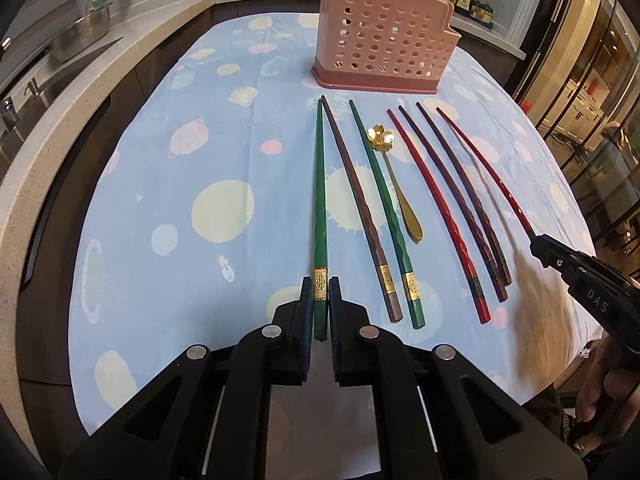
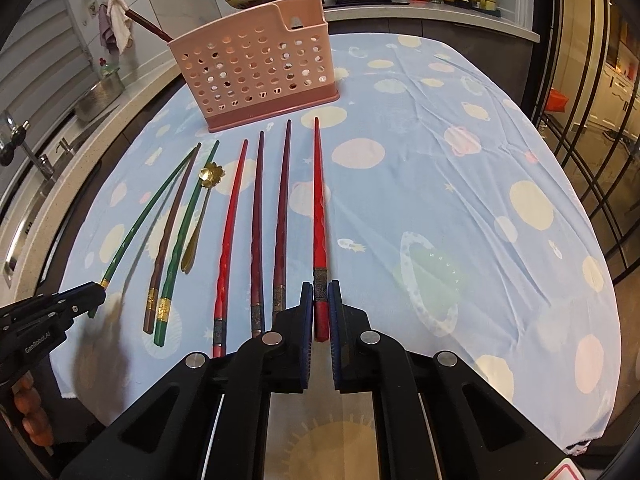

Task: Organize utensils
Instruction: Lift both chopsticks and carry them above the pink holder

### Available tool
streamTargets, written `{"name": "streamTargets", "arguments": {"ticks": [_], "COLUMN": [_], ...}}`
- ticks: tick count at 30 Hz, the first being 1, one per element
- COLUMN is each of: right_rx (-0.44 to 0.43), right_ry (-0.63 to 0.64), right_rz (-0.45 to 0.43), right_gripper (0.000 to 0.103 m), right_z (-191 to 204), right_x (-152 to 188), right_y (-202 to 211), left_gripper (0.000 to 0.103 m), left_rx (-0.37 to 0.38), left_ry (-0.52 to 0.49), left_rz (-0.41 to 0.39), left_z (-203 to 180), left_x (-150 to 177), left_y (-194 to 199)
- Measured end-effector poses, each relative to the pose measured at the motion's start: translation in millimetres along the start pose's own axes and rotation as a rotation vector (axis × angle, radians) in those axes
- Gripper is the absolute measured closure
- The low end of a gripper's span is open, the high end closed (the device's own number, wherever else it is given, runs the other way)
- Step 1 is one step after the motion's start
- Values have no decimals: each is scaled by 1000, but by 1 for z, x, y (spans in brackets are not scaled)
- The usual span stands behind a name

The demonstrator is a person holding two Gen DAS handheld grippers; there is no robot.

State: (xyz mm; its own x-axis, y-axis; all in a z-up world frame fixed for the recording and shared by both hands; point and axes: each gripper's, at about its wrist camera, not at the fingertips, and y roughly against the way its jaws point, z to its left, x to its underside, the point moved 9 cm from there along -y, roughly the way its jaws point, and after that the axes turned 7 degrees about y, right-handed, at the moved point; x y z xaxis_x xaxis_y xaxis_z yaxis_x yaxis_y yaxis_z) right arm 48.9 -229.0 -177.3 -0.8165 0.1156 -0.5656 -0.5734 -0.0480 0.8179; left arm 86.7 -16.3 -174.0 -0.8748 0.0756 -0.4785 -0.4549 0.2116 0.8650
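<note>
**Both tongs clamped on a chopstick each, rest laid out on the worktop**

Left wrist view: the left tongs (image 1: 320,292) are closed down on the leftmost green chopstick (image 1: 320,208), gripped right at its gold band near the thick end. Its tip is seen pointing away toward the pink utensil holder (image 1: 384,48), which is stood upright at the far side of the worktop (image 1: 160,160), on a blue cloth printed with planets. To the right of the held stick, a brown chopstick (image 1: 356,208), a second green chopstick (image 1: 384,208) and a small gold spoon (image 1: 394,184) with a flower-shaped end are lined up flat on the cloth. Further right, a red chopstick (image 1: 436,216) and two dark maroon chopsticks (image 1: 460,200) are laid side by side. At the right edge the right tongs (image 1: 538,244) can be made out, pinched on another red chopstick (image 1: 480,160). Part of a hand is visible below them, blurry.

Right wrist view: the right tongs (image 2: 321,300) are shut tight around the red chopstick (image 2: 319,220) near its thick end, tip aimed toward the holder (image 2: 256,64). One dark stick is already parked inside the holder, poking out at the top left. The other chopsticks and the spoon (image 2: 200,208) are spread out on the left. At the far left, the left tongs (image 2: 96,292) are seen holding the green chopstick (image 2: 144,220), which looks raised off the cloth at the gripped end.
</note>
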Motion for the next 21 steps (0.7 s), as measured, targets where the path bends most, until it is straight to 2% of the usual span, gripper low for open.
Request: {"name": "streamTargets", "arguments": {"ticks": [6,21], "right_rx": [-19,-51], "right_ry": [-10,-57], "right_rz": [-55,-204], "right_gripper": [96,96], "right_z": [4,-10], "right_x": [-17,-84], "right_y": [24,79], "left_gripper": [96,96], "left_rx": [9,33], "left_ry": [7,21], "left_rz": [-65,-239], "left_z": [0,-4], "left_x": [-18,-81], "left_y": [26,86]}}
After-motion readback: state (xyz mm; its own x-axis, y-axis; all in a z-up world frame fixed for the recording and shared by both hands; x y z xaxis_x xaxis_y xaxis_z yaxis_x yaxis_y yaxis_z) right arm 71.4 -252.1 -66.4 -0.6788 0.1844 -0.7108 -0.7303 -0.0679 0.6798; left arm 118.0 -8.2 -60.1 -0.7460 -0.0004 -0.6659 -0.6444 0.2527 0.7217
